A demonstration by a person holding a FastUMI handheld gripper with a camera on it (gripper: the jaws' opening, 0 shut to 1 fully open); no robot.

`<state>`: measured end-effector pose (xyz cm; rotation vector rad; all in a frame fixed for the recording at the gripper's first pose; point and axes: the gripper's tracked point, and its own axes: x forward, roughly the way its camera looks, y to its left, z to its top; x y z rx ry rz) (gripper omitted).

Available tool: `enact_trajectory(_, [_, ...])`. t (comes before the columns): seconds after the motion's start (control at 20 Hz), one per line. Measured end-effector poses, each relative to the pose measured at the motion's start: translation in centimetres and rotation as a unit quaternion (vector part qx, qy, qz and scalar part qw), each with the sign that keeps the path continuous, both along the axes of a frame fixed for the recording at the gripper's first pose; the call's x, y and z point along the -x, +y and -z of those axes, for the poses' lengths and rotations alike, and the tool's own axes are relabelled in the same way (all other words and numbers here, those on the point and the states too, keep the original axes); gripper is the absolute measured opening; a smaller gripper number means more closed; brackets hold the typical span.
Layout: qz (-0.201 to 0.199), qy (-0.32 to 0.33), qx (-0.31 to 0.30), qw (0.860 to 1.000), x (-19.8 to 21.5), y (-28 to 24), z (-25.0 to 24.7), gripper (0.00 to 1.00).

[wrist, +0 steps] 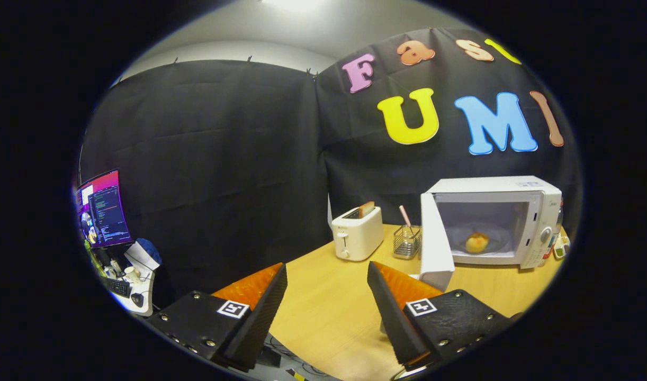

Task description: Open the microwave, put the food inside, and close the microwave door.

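**Door open, food inside, gripper empty and clear of everything**

Gripper [327, 280] fingers spread wide, nothing between them, just bare wooden surface [329, 312] in the gap. Not touching anything.

Microwave [501, 219] sits at the far right of the surface, against the booth wall. Its door [436, 241] is swung out on the left-hand hinge and stands roughly edge-on toward the gripper; the door's lower free corner is just beyond the right finger's tip, close, though I can't tell if there is any contact. Cavity is open to view. Food [476, 242], a small round bun-like item, rests on the turntable inside, about centred, apart from the cavity walls.

Left of the door: a wire caddy [406, 242] with a pink-handled utensil upright in it, just beside the door. Left of that, a white toaster [357, 233] with a slice of bread sticking out of a slot. Toaster and caddy are near each other, not touching.

Open room: the broad stretch of surface ahead of the fingers up to the toaster is bare. The surface's left edge runs diagonally from behind the toaster toward the left finger; past it the drop-off is dark. Well off to the left, a lower desk with a monitor [104, 208], keyboard and mouse.

Small item at the microwave's right side, at the surface edge; too small to identify.
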<state>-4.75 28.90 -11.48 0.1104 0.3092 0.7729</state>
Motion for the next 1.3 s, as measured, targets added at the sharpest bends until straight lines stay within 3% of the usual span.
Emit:
enact_trajectory(0.15, [0.002,0.023,0.029,0.999,-0.8,0.2,2.6,0.74])
enact_trajectory(0.2, [0.007,0.027,0.037,0.999,-0.9,-0.1,3.3,0.48])
enact_trajectory(0.3, [0.023,0.034,0.054,0.998,-1.7,-0.8,4.7,0.25])
enact_trajectory(0.4, [0.025,0.056,0.057,0.997,-2.1,-1.2,6.0,0.08])
enact_trajectory(0.55, [0.035,0.077,0.059,0.995,-3.2,-2.4,7.0,0.10])
enact_trajectory(0.7, [0.037,0.083,0.063,0.994,-3.4,-3.3,7.6,0.03])
enact_trajectory(0.9, [0.051,0.081,0.070,0.993,-4.4,-5.3,7.8,0.03])
enact_trajectory(1.3, [0.123,0.090,0.073,0.986,-9.1,-11.7,8.0,0.03])
